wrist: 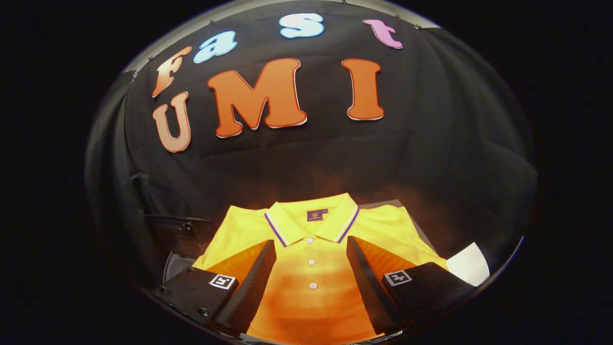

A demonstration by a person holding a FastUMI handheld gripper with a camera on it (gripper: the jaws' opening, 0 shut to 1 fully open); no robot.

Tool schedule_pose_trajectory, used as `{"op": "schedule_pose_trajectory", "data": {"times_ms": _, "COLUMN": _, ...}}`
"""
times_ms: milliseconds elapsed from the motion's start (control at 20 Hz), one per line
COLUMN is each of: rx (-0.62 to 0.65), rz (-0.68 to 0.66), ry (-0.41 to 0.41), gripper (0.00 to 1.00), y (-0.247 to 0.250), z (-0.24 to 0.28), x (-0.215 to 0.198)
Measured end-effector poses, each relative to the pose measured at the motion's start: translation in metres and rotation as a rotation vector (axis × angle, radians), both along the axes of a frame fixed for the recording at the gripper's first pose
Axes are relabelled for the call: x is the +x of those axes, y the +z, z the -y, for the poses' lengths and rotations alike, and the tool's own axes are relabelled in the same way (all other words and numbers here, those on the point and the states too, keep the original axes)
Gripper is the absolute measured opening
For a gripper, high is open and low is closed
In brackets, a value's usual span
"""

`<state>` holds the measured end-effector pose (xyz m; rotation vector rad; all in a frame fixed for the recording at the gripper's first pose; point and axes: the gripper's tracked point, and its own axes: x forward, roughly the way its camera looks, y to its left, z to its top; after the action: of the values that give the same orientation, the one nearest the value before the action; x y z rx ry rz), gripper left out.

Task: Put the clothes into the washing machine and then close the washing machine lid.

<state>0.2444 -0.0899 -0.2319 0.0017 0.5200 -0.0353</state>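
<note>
A yellow polo shirt (311, 230) lies flat and folded just ahead of me, its collar edged with purple and white stripes and its button placket running between my fingers. My gripper (311, 249) hovers over the shirt's chest, open, with a wide gap between the fingers and nothing held. To the left of the shirt a dark machine part (179, 235) with a rounded glossy rim shows, mostly in shadow.
The shirt rests on a grey surface (383, 205) whose edge shows behind the right shoulder. A white sheet (469, 263) lies beyond the right finger. The black cloth wall rises close behind the shirt.
</note>
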Motion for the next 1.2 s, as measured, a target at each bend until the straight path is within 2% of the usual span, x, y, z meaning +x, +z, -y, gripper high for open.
{"op": "schedule_pose_trajectory", "data": {"times_ms": 450, "rx": 0.004, "rz": -0.146, "ry": -0.012, "gripper": 0.98, "y": -0.039, "z": -0.001, "x": 0.014}}
{"op": "schedule_pose_trajectory", "data": {"times_ms": 600, "rx": -0.039, "rz": -0.193, "ry": -0.017, "gripper": 0.98, "y": -0.049, "z": 0.0, "x": 0.011}}
{"op": "schedule_pose_trajectory", "data": {"times_ms": 900, "rx": -0.041, "rz": -0.172, "ry": -0.008, "gripper": 0.97, "y": -0.051, "z": -0.004, "x": 0.014}}
{"op": "schedule_pose_trajectory", "data": {"times_ms": 1100, "rx": -0.033, "rz": -0.169, "ry": 0.033, "gripper": 0.78, "y": -0.051, "z": -0.013, "x": 0.013}}
{"op": "schedule_pose_trajectory", "data": {"times_ms": 1200, "rx": -0.016, "rz": -0.154, "ry": 0.043, "gripper": 0.47, "y": -0.052, "z": -0.015, "x": 0.014}}
